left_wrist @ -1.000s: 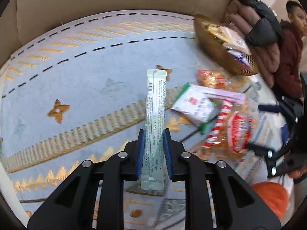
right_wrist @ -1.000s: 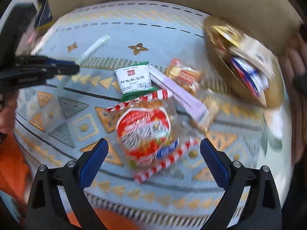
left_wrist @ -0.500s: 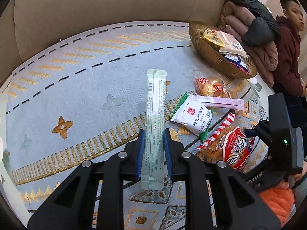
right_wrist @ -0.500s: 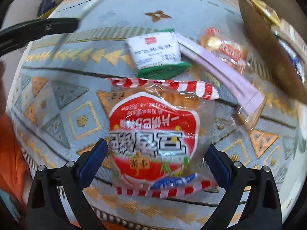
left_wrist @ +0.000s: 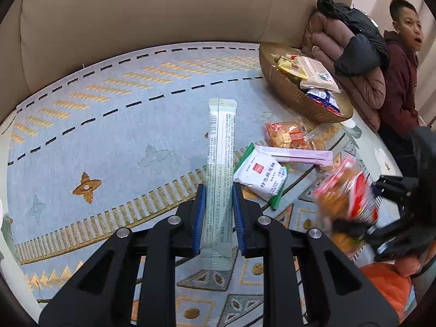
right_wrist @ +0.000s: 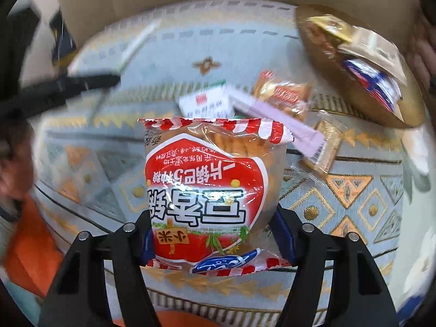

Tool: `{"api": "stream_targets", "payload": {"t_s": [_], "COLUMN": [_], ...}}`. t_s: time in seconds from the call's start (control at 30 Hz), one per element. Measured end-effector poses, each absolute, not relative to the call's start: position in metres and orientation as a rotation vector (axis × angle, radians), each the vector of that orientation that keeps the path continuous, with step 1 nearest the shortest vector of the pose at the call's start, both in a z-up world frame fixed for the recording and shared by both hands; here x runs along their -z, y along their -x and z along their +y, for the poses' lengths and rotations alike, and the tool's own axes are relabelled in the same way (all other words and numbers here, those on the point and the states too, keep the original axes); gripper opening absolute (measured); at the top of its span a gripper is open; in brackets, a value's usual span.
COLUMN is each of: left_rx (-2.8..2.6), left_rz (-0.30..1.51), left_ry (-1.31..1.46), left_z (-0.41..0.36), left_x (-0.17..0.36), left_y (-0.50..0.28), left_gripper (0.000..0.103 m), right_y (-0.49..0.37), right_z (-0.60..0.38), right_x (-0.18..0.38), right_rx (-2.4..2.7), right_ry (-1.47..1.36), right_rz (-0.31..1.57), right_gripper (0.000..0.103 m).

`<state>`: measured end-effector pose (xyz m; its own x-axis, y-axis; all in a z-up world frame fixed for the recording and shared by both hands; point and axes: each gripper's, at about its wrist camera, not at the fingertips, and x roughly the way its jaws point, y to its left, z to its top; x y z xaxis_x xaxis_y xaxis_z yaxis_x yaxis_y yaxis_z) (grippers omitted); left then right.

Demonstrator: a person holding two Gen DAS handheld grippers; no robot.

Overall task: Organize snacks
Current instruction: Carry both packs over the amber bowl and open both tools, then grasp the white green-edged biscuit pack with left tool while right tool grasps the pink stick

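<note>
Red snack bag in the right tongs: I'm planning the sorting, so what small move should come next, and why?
Probably carry the red snack bag toward the woven basket on the far right. The right tongs are shut on it, it is off the cloth, and the basket already holds other packets.

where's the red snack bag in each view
Left wrist view: the red snack bag is blurred at the right edge, off the cloth, clamped in the right gripper.
Right wrist view: it fills the centre, gripped at its lower sides between the fingers.
Shared landmark: the basket of snacks, upper right in both views.
</note>
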<state>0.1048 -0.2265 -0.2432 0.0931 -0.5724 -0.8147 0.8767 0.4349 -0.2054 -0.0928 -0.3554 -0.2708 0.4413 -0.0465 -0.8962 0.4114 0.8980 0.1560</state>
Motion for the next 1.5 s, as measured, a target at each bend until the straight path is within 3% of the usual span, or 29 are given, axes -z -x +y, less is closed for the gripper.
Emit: {"api": "stream_targets", "payload": {"t_s": [0.2, 0.3, 0.43, 0.7, 0.77, 0.8, 0.83, 0.87, 0.93, 1.27, 1.4, 1.5], "left_rx": [1.114, 1.15, 1.263, 1.31, 1.297, 1.303, 1.293, 1.278, 1.286, 1.244, 1.244, 1.238], "left_rz": [1.008, 0.994, 0.937, 0.876, 0.828, 0.852, 0.865, 0.883, 0.912, 0.913, 0.963, 0.973], "left_ry": [-0.42, -0.368, -0.32, -0.306, -0.365, -0.376, -0.377, -0.382, -0.374, -0.422, -0.395, -0.43], "left_z": [-0.24, -0.267, -0.332, -0.44, -0.466, -0.478, -0.483, -0.488, -0.484, -0.376, -0.33, -0.305], "left_x": [0.24, 0.213, 0.167, 0.147, 0.151, 0.156, 0.158, 0.162, 0.165, 0.164, 0.169, 0.184], "left_y": [-0.094, -0.093, -0.081, -0.066, -0.062, -0.063, -0.065, -0.068, -0.074, -0.089, -0.089, -0.081], "left_gripper": [0.019, 0.019, 0.019, 0.02, 0.027, 0.045, 0.049, 0.046, 0.04, 0.043, 0.064, 0.07], "right_y": [0.117, 0.124, 0.133, 0.132, 0.122, 0.116, 0.111, 0.107, 0.109, 0.14, 0.143, 0.138], "right_z": [-0.383, -0.403, -0.452, -0.551, -0.567, -0.574, -0.582, -0.583, -0.585, -0.483, -0.438, -0.412], "right_x": [0.236, 0.211, 0.176, 0.145, 0.146, 0.147, 0.15, 0.152, 0.158, 0.174, 0.179, 0.186], "right_rx": [0.363, 0.427, 0.535, 0.721, 0.759, 0.767, 0.751, 0.754, 0.776, 0.645, 0.596, 0.542], "right_ry": [-0.51, -0.536, -0.604, -0.793, -0.806, -0.812, -0.817, -0.812, -0.806, -0.692, -0.685, -0.689], "right_rz": [0.925, 0.848, 0.75, 0.609, 0.608, 0.61, 0.617, 0.624, 0.652, 0.723, 0.734, 0.728], "right_gripper": [0.067, 0.067, 0.067, 0.067, 0.07, 0.073, 0.077, 0.077, 0.077, 0.077, 0.077, 0.082]}}
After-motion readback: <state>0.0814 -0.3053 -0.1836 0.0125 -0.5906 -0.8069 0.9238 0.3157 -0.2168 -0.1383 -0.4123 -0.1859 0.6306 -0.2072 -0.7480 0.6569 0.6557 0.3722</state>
